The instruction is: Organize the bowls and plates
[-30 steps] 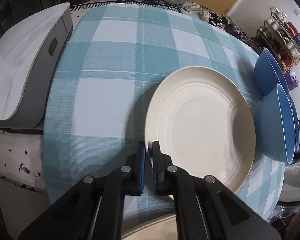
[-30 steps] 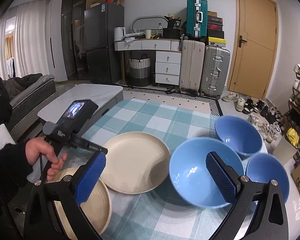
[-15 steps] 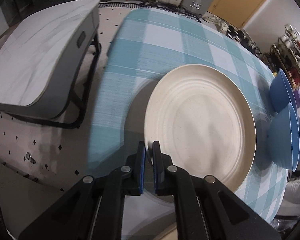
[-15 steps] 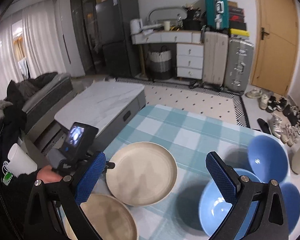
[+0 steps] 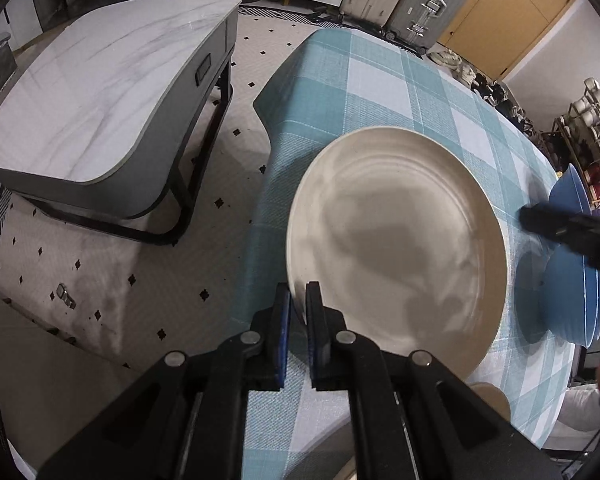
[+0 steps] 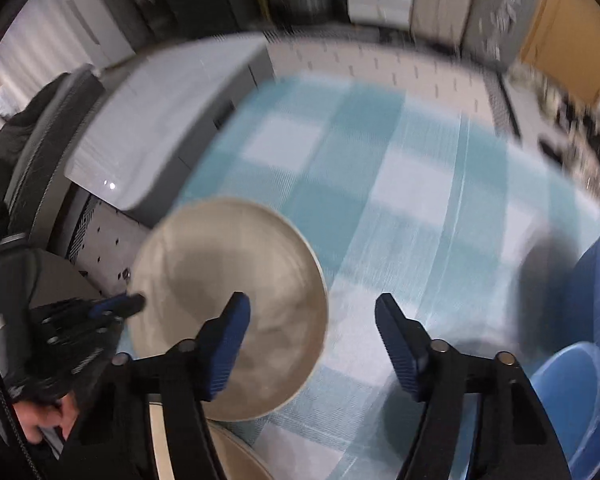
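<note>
Plate nearer table edge in clamped left claw; right claw narrowing, empty.

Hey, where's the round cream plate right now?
In the left wrist view the round cream plate sits centre, rim pinched by the left gripper, over the checked tablecloth's left edge.

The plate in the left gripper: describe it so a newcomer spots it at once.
On the teal checked tablecloth, find the cream plate at the edge nearest the marble coffee table. Unlike the blue bowls, its rim is pinched by the left gripper.
</note>
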Motion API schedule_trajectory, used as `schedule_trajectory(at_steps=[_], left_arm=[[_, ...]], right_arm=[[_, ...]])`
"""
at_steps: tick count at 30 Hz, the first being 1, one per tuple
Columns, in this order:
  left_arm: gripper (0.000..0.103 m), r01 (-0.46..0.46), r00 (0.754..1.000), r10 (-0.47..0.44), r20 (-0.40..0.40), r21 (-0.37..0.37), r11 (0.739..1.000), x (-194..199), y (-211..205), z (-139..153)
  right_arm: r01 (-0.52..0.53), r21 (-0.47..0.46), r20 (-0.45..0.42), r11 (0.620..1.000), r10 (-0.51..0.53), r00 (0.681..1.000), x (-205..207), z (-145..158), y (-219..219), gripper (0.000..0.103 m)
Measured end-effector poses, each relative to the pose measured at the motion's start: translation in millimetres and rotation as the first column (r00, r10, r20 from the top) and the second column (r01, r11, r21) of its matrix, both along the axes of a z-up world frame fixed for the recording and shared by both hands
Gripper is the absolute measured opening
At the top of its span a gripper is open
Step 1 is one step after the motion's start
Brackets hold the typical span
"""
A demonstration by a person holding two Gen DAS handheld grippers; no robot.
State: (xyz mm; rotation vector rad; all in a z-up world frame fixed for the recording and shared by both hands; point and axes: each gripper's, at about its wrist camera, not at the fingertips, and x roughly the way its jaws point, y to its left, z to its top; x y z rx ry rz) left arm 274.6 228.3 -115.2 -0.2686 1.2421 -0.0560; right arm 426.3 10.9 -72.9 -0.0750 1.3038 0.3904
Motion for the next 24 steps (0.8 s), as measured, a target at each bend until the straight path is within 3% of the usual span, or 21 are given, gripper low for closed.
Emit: schedule_trajectory(at_steps=[4,8,17,24], left_arm=[[0.005,0.003,1.000,-0.003,0.008,0.011,1.000,-2.5,-1.4,0.3],[0.006,0.002,1.000,-0.002,0.009,0.008,1.000,-3.1,-1.3,0.2],[0.006,0.000,1.000,-0.001,0.022,0.037,0.999,-5.1,-3.6,0.2],[0.006,-0.013,1.000,0.013,0.007,0.023,1.000,-4.5,-1.0,0.5]], right_arm=[[0.011,-0.022,-0.033,1.000,-0.012,0.999,0.5,-21.1,-3.6,0.048],[0.009,-0.016,-0.064,1.000,-0.010,0.998,-0.6,-34.5,-4.5,0.034],[-0.013,-0.021,-0.058,1.000,0.011,0.998,-3.0,-49.1,-1.4,0.010],[-0.004,-0.016,-0.032,1.000,0.004,0.999,-6.9,-42.3,2.3,0.008]])
